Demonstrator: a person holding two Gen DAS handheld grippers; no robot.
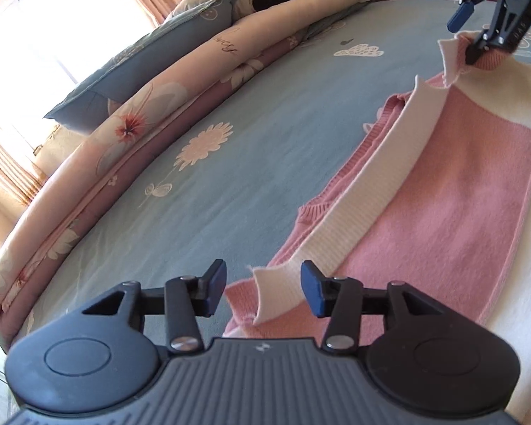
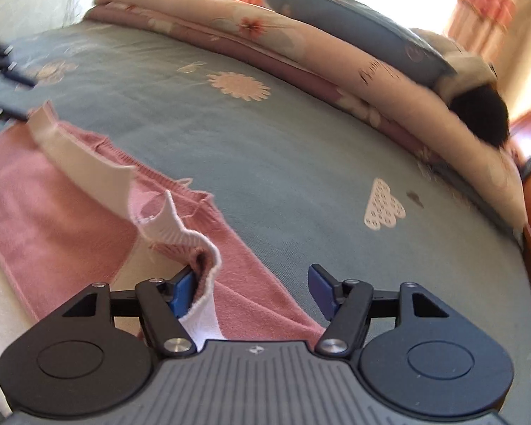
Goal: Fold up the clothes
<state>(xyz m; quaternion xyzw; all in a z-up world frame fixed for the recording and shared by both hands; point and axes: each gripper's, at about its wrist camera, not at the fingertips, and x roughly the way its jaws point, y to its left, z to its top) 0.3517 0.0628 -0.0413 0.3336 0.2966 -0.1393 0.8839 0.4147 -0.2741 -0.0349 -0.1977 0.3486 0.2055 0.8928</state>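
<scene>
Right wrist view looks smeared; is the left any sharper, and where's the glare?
Left wrist view: sharp on the sweater, window blown out at upper left. Right wrist view: motion-blurred, worst at the left edge and around the quilt, window glare top right, bedsheet bowed by fisheye.

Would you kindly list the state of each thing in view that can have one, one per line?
Left gripper: open, white cuff between its fingers, not pressed.
Right gripper: open, collar lying against one finger.
Pink and white sweater: lying on the bed, one sleeve folded across the body.
White cuff: released, standing slightly curled.
Quilt: folded in a long roll along the bed's edge.
Bed sheet: spread flat.
</scene>
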